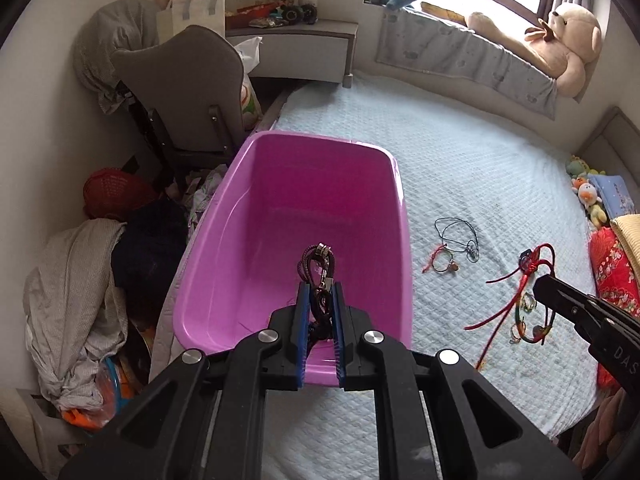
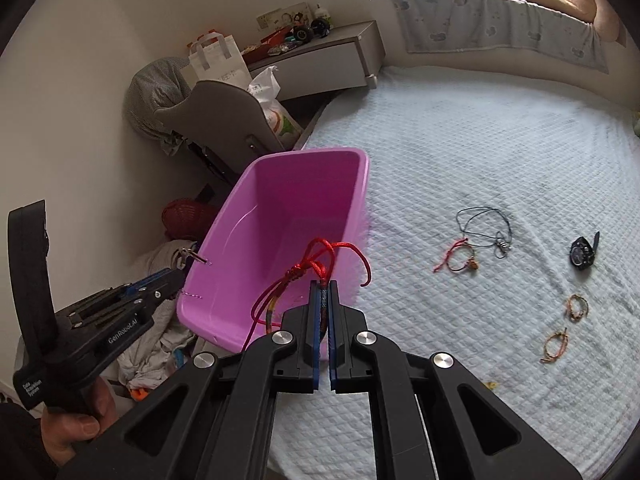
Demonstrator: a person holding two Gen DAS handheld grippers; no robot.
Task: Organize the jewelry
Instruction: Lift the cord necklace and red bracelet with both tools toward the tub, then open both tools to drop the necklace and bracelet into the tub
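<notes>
My left gripper (image 1: 321, 290) is shut on a dark braided bracelet (image 1: 318, 258) with a metal clasp and holds it above the pink plastic tub (image 1: 256, 184). In the right wrist view that gripper (image 2: 178, 274) hangs at the tub's (image 2: 280, 200) left rim. My right gripper (image 2: 325, 286) is shut on a knotted red cord bracelet (image 2: 320, 254) over the tub's near right corner; the left wrist view shows the same bracelet (image 1: 534, 266) dangling from the right gripper (image 1: 540, 282). Several pieces lie on the bed: a black cord necklace (image 2: 484, 228), a red bracelet (image 2: 456, 262), a black watch (image 2: 582, 254) and two woven bracelets (image 2: 576, 306).
The tub sits at the left edge of the pale quilted bed (image 1: 480, 168). Left of it are a grey chair (image 1: 180, 80), a red basket (image 1: 112, 192) and piled laundry (image 1: 76, 300). A teddy bear (image 1: 568, 44) sits on the window ledge, with soft toys (image 1: 588, 196) at the right.
</notes>
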